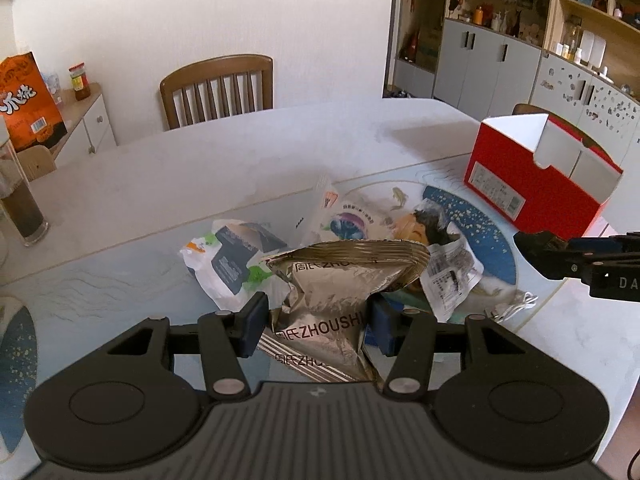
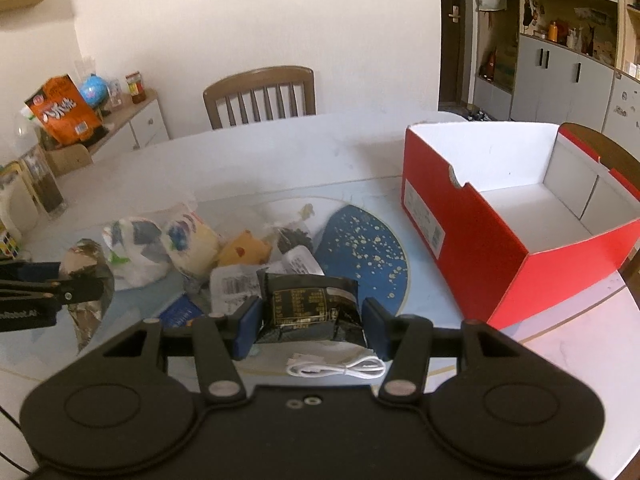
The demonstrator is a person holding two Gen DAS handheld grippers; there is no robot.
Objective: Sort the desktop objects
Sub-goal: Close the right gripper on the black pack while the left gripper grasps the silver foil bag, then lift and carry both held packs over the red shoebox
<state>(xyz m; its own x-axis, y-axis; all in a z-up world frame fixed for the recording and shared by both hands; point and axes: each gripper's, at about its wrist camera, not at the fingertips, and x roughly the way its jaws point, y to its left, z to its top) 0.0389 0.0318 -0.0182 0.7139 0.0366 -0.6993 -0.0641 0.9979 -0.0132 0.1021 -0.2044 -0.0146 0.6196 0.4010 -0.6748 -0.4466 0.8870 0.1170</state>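
My left gripper [image 1: 316, 328] is shut on a crumpled silver-brown snack bag [image 1: 340, 280] marked ZHOUSHI, held above the table. My right gripper [image 2: 312, 326] is shut on a small black packet [image 2: 310, 306] with gold print, also lifted. A heap of snack packets [image 2: 192, 248] lies on the table between and behind them: white bags, a yellow one, a dark one. An open red box [image 2: 500, 240] with a white, empty inside stands at the right. In the left wrist view the right gripper's finger [image 1: 560, 254] enters from the right, beside the red box [image 1: 532, 184].
A white cable [image 2: 336, 370] lies just below the right gripper. A wooden chair [image 2: 260, 94] stands at the table's far side. A tall glass bottle [image 1: 20, 196] stands at the left, with an orange bag [image 2: 66, 110] on a side cabinet. Blue round mat [image 2: 368, 256] under the heap.
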